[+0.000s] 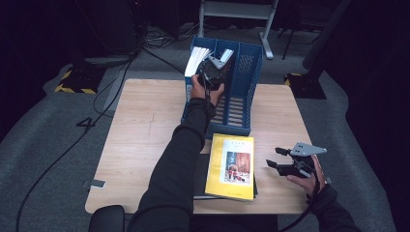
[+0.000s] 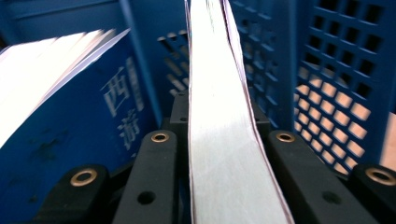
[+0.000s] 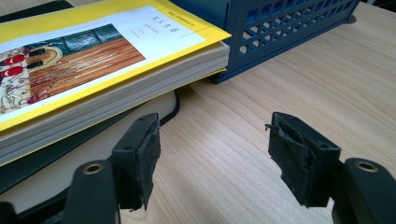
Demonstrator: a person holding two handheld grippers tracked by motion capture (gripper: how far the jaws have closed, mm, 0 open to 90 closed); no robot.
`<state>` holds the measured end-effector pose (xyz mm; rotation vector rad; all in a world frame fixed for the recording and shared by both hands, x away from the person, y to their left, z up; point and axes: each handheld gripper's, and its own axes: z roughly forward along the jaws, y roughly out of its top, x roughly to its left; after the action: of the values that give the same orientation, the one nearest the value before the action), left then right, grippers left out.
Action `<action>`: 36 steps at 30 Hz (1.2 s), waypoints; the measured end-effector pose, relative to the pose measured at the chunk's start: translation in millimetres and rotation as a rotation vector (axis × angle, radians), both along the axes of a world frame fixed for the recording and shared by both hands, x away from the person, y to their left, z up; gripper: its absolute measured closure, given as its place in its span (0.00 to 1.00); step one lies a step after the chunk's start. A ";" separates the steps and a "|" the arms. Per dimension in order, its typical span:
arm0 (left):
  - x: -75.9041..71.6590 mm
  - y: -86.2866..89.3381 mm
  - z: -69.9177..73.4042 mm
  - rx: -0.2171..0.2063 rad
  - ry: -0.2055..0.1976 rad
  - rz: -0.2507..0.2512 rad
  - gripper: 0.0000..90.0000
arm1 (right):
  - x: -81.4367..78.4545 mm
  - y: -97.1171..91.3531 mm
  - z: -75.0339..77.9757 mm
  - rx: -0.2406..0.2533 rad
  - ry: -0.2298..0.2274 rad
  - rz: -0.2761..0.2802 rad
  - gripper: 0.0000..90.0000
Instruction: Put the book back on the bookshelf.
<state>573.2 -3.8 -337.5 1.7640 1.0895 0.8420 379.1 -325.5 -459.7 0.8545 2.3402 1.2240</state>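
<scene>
Item I hold: one thin book (image 2: 224, 140), white page edges towards my camera with a purplish cover edge (image 2: 243, 60), standing upright on edge between my left jaws inside the blue slotted file rack (image 1: 249, 82). It sits in the rack's middle compartment, just right of a blue-covered book (image 2: 70, 121) with white characters that leans leftwards.

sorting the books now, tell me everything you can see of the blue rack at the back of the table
The blue rack looks like plastic, with walls pierced in a square grid and a slatted floor, split by upright dividers into open-topped slots. It stands on the far middle of the wooden table. A blue book leans in one slot. The left tongs reach into it, closed on a book held on edge. The yellow book lies just in front of it.
</scene>
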 end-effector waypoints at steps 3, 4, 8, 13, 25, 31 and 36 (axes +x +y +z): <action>-0.4 1.3 -0.8 -0.002 -0.007 0.037 0.81 | -0.5 0.5 0.1 -0.002 -0.001 0.003 0.38; -0.4 2.0 -1.0 0.000 -0.008 0.049 0.81 | -0.7 0.7 0.2 -0.004 -0.002 0.005 0.38; -0.6 3.4 -0.6 0.007 -0.001 0.073 0.79 | -0.8 1.7 0.2 -0.012 -0.002 0.006 0.38; -2.0 2.0 0.0 0.019 0.000 0.060 0.77 | -1.1 2.6 0.5 -0.019 -0.001 0.008 0.37; -18.9 13.7 7.3 0.007 0.014 -0.009 0.71 | -0.6 4.9 -0.2 -0.028 0.001 0.013 0.37; -27.7 19.8 9.4 0.020 0.014 -0.036 0.70 | -0.1 6.3 -1.6 -0.039 0.006 0.013 0.37; -35.4 23.6 8.1 0.034 0.010 -0.067 0.66 | 0.2 5.3 -1.1 -0.035 0.005 0.000 0.36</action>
<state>537.7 19.8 -329.4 1.8241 1.0221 0.8161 379.4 -320.2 -460.8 0.8471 2.3586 1.1788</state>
